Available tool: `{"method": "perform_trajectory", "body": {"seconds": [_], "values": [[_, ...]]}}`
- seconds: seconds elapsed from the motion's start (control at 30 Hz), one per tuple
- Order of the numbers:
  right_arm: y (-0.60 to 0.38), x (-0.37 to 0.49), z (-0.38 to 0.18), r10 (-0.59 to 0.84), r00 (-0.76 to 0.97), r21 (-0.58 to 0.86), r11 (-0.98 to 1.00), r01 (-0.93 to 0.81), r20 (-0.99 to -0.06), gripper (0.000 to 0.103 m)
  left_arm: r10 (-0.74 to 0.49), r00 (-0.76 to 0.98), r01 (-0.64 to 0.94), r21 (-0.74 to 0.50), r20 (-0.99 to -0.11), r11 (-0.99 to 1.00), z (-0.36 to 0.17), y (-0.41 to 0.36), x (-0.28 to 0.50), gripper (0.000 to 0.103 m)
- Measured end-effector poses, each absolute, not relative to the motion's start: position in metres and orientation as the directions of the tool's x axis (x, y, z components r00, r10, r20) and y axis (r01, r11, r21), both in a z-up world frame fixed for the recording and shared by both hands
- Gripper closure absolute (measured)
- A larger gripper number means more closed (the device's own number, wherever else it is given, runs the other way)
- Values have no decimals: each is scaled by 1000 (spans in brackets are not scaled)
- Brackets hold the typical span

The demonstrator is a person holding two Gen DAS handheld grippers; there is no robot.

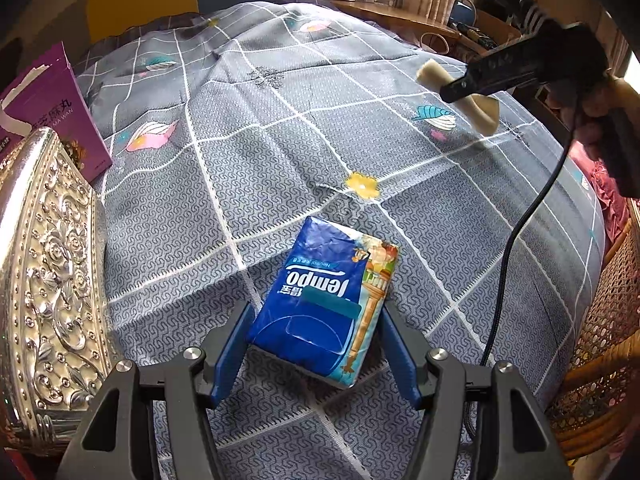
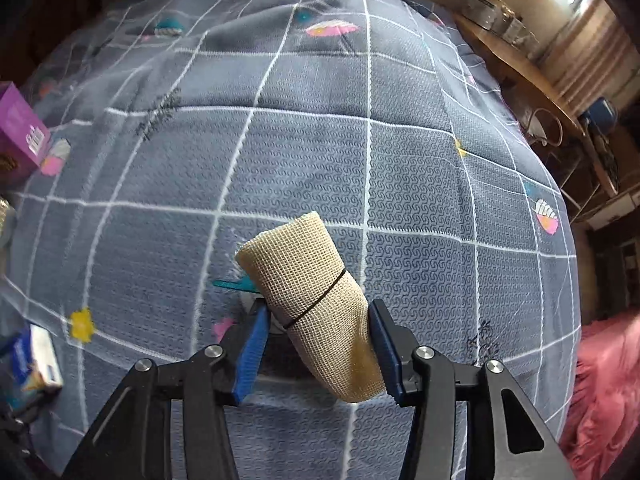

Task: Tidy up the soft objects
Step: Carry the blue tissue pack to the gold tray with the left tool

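A blue Tempo tissue pack (image 1: 316, 300) sits between the blue fingers of my left gripper (image 1: 318, 312), which is shut on its two long sides just above the grey checked bedspread (image 1: 280, 140). The pack also shows at the lower left of the right wrist view (image 2: 34, 360). A beige gauze bandage roll (image 2: 304, 264) bound with a black band is clamped across its middle by my right gripper (image 2: 319, 306). In the left wrist view, that right gripper (image 1: 452, 94) hangs above the bed at the upper right with the bandage roll (image 1: 486, 114) sticking out on both sides.
A silver embossed box (image 1: 52, 280) stands at the left edge with a purple carton (image 1: 52, 108) behind it. A wicker chair (image 1: 600, 340) and pink cloth (image 2: 600, 380) lie to the right of the bed. A black cable (image 1: 516, 240) hangs from the right gripper. A wooden desk (image 1: 400, 16) runs along the back.
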State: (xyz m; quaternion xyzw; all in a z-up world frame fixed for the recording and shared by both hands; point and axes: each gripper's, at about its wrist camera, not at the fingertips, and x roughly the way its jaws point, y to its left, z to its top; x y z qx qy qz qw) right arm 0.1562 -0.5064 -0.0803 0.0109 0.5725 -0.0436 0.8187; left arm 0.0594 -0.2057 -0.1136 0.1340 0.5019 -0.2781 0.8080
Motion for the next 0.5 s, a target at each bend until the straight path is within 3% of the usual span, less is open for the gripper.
{"method": "perform_trajectory", "body": {"seconds": [0.07, 0.17, 0.37, 0.5], "values": [[-498, 154, -75, 48, 327, 93, 988, 123, -944, 51, -314, 336, 579, -69, -888, 812, -116, -206, 60, 40], [-475, 146, -83, 103, 303, 155, 976, 154, -947, 51, -302, 357, 586, -40, -884, 809, -118, -208, 57, 40], [-434, 136, -119, -54, 285, 3, 980, 197, -957, 46, -307, 396, 595, -12, -865, 803, -120, -211, 56, 41], [-435, 139, -118, -59, 306, 4, 980, 200, -950, 46, -296, 414, 578, -3, -861, 816, -117, -210, 55, 43]]}}
